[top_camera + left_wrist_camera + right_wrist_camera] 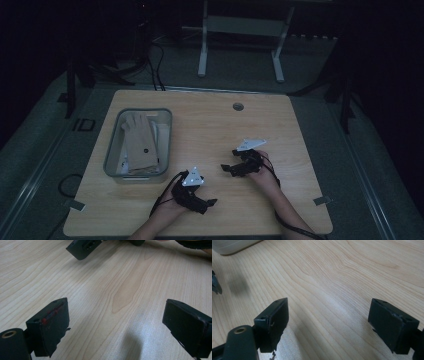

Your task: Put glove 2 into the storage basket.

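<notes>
- High view: the wooden surface (215, 130) carried a grey bin (139, 145) near its left edge, with flat pale pieces (140, 142) of wood or card stacked inside; what they were exactly could not be told in the dim light.
- The left tongs (209, 202) lay low by the near edge, just off the bin's near right corner, held in the person's left hand (170, 205) and pointing toward the right edge.
- The right tongs (226, 168) sat a little farther from the near edge, near the middle of the surface, in the right hand (265, 172), pointing toward the left edge. The two tongs were near each other but apart, and neither touched the bin.
- Left gripper view: the left tongs (115, 322) stood wide open over bare wood grain, nothing between the jaws. One black jaw of the other tongs (83, 247) showed at the far top, close above the surface.
- Right gripper view: the right tongs (328, 320) were likewise spread wide and empty, low over the surface. A rounded corner of the bin (232, 246) showed at the top left, well apart from the jaws.
</notes>
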A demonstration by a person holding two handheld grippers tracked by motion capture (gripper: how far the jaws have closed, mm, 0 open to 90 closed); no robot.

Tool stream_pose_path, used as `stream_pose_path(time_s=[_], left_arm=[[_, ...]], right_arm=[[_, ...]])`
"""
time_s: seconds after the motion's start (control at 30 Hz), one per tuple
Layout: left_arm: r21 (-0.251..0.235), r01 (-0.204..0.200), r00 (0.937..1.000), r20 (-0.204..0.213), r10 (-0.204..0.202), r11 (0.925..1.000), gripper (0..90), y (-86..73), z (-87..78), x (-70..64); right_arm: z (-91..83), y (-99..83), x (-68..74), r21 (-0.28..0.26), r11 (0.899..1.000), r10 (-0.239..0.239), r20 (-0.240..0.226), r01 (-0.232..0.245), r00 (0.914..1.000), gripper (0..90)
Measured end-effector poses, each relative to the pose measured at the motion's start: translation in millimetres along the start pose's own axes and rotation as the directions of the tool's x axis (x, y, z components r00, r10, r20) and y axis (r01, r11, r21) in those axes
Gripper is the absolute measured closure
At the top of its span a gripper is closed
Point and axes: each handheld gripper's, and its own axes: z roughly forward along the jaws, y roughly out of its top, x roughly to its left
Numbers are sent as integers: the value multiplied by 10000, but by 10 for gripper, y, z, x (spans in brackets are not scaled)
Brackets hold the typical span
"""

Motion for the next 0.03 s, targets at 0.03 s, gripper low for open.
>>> stream_pose_path(time_s=[0.03], left_arm=[[19, -35, 10000, 13, 35, 10000, 75, 0, 4, -2]], right_arm=[[-1, 1, 0, 2, 10000, -20, 17, 20, 10000, 168]])
